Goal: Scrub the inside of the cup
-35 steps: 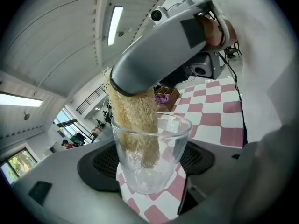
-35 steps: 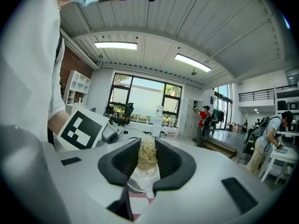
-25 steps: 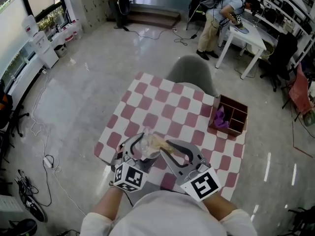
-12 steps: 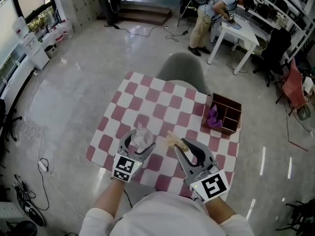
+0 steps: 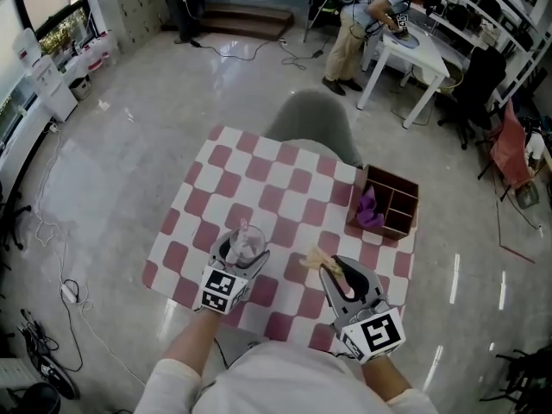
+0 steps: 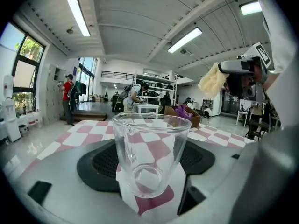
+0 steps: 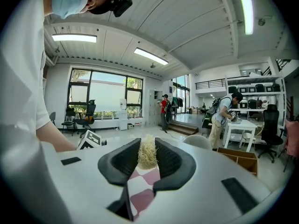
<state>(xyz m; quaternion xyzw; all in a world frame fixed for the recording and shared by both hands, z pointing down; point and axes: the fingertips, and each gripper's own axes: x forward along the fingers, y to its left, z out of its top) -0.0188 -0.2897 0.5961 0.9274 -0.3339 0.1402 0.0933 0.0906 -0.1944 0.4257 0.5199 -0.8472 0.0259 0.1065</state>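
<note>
Clamping the clear glass cup [image 6: 150, 148] upright, mouth up, the left gripper [image 5: 241, 253] steadies it over the red-and-white checked table [image 5: 285, 188] so the inside is reachable. Right gripper [image 5: 326, 267] pinches a pale straw-coloured fibre scrubber [image 7: 147, 153], tuft fwd, beside the cup, not yet in it. Can't tell whether cup rests on table; scrubber's rear is hidden in the grip.
</note>
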